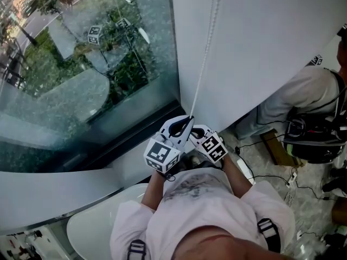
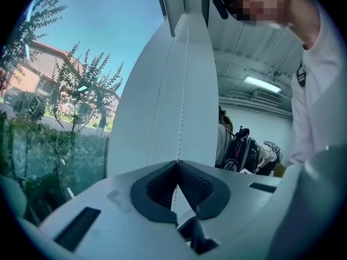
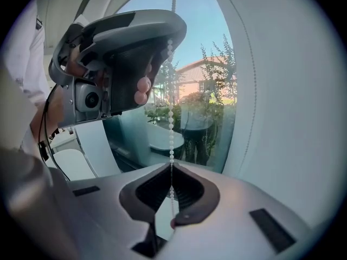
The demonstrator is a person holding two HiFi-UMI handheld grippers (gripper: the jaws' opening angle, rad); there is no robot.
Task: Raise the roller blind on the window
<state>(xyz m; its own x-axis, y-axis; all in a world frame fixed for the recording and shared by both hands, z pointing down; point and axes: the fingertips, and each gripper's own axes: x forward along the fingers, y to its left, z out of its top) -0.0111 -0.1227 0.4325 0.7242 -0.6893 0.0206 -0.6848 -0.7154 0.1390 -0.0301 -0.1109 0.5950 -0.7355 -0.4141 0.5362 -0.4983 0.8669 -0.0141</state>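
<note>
Another person in white (image 1: 306, 88) was off to the right, a black bag (image 1: 314, 142) alongside, cables (image 1: 274, 176) strewn over the floor (image 1: 250, 155).

Bead chain (image 1: 203, 64), upper end beyond top edge

Left gripper (image 1: 187, 121) and right gripper (image 1: 196, 132) adjoin, fingers closed

Sunlit window (image 1: 81, 64); pale floor (image 1: 259, 166)
</note>
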